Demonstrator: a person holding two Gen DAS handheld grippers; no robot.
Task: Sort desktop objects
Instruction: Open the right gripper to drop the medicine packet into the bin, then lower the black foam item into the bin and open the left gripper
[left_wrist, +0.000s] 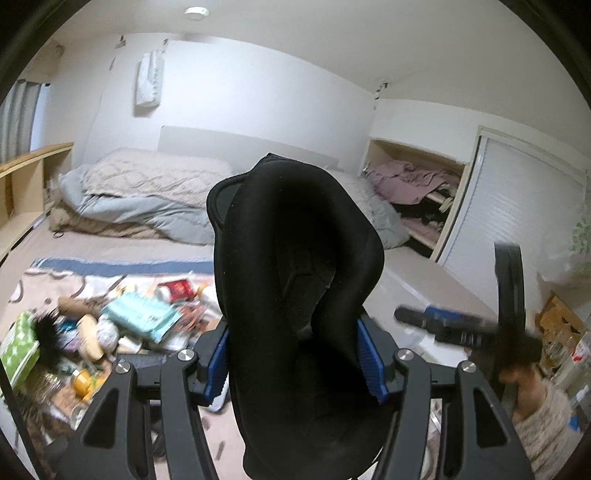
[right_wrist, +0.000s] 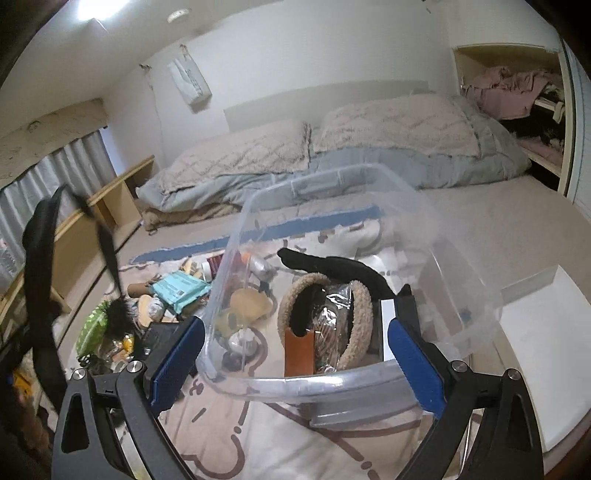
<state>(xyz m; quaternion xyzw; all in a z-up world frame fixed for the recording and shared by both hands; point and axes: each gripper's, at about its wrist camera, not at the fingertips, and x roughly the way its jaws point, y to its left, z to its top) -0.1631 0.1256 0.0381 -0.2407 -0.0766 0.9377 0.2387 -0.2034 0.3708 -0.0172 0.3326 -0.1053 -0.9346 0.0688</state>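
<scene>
My left gripper (left_wrist: 295, 365) is shut on a black padded object (left_wrist: 295, 258), both blue pads pressing its sides; it stands upright and hides the middle of that view. My right gripper (right_wrist: 295, 358) is shut on the near end of a clear plastic bin (right_wrist: 461, 295), one pad against each side wall. Inside the bin lie fuzzy beige headbands (right_wrist: 360, 314), a black band (right_wrist: 332, 264), a crinkly packet (right_wrist: 332, 317) and a brown block (right_wrist: 299, 350). In the left wrist view the right gripper (left_wrist: 443, 325) is blurred, with a hand and knit sleeve (left_wrist: 539, 417) behind it.
Loose clutter covers the patterned rug on the left: a teal packet (right_wrist: 177, 290), a green tissue box (left_wrist: 18, 347), a black fluffy item (left_wrist: 48, 332) and small jars. Behind it is a bed with duvets (right_wrist: 369, 147). A white board (right_wrist: 535, 350) lies on the right, and an open closet (left_wrist: 417, 192) beyond.
</scene>
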